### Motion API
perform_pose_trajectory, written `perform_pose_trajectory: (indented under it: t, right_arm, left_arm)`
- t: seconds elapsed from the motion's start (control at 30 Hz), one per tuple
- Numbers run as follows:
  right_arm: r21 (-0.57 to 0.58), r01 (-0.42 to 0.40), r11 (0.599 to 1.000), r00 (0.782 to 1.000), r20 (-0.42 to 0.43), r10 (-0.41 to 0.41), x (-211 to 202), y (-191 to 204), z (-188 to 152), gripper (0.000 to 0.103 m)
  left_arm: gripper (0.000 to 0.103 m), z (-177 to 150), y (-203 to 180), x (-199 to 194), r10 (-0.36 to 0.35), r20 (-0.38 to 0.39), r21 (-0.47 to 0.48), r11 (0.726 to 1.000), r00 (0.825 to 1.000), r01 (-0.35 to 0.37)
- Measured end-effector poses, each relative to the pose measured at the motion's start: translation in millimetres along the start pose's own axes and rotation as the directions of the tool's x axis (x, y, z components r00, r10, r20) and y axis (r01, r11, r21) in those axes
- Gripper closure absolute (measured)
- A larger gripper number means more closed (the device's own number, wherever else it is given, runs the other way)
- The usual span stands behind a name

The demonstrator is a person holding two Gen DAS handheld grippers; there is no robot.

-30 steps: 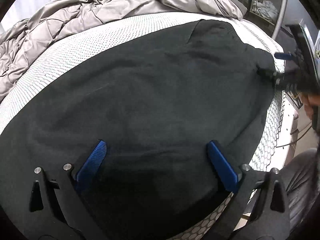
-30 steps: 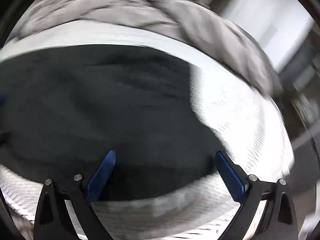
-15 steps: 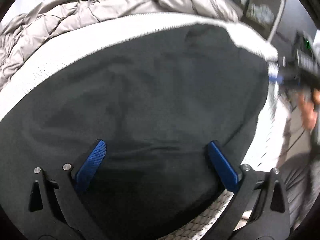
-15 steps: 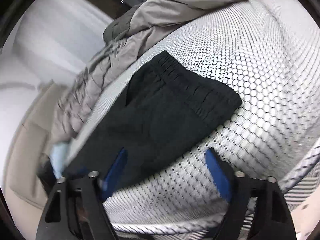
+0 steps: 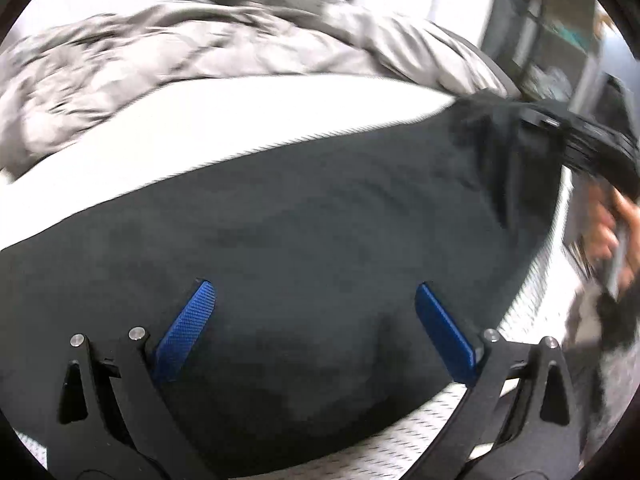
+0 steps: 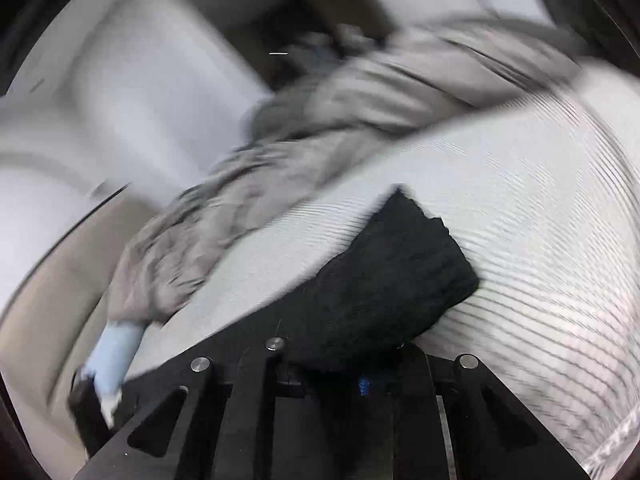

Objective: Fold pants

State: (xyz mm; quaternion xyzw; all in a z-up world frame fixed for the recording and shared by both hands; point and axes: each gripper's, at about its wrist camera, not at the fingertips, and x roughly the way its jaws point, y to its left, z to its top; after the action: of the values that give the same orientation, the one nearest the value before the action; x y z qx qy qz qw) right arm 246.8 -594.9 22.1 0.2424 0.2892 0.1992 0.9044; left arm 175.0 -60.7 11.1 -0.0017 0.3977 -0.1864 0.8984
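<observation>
Black pants (image 5: 300, 220) lie spread on the white honeycomb-patterned bed (image 5: 200, 128). My left gripper (image 5: 316, 320) hovers open over the cloth near its front edge, with nothing pinched between the blue pads (image 5: 188, 328). In the right wrist view my right gripper (image 6: 340, 364) has its jaws closing, nearly together, with a bunched corner of the pants (image 6: 392, 280) caught between them and lifted off the bed (image 6: 520, 220). From the left wrist view that right gripper (image 5: 536, 120) sits at the pants' far right corner, held by a hand (image 5: 612, 232).
A crumpled grey quilt (image 5: 200, 48) is heaped along the far side of the bed, also seen as the quilt (image 6: 320, 128) in the right view. A pale blue item (image 6: 116, 352) lies at the bed's left end. Shelving (image 5: 560, 40) stands at the back right.
My right gripper went from wide open to nearly closed, rolled, took hold of the pants' corner and rose. The left gripper stayed open and shifted, so more bare bed shows behind the pants.
</observation>
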Motion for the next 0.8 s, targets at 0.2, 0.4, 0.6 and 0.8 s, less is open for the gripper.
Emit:
perform_pose_trajectory:
  t: [0.2, 0.4, 0.6, 0.8]
  right_arm:
    - [-0.343, -0.329, 0.880, 0.922, -0.318, 0.220, 53.1, 143.2, -54.6, 0.075]
    - [-0.469, -0.438, 0.767, 0.816, -0.565, 0.120, 72.8, 180.4, -126.3, 0.046]
    - [-0.403, -0.339, 0.850, 0.905, -0.385, 0.178, 36.5, 135.3, -79.2, 0.044]
    - [-0.435, 0.002, 0.900, 0.898, -0.395, -0.193, 88.3, 90.2, -76.0, 0.044]
  left_arm:
    - [0.003, -5.8, 72.8, -16.2, 0.061, 0.012, -0.202, 0.978, 0.998, -0.058]
    - [0.003, -13.2, 89.2, -17.6, 0.106, -0.013, -0.211, 0.972, 0.994, -0.106]
    - [0.003, -8.6, 53.5, -12.4, 0.027, -0.002, -0.158, 0.987, 1.000, -0.027]
    - [0.003, -14.4, 5.1, 15.9, -0.078, -0.124, -0.071, 0.995, 0.989, 0.069]
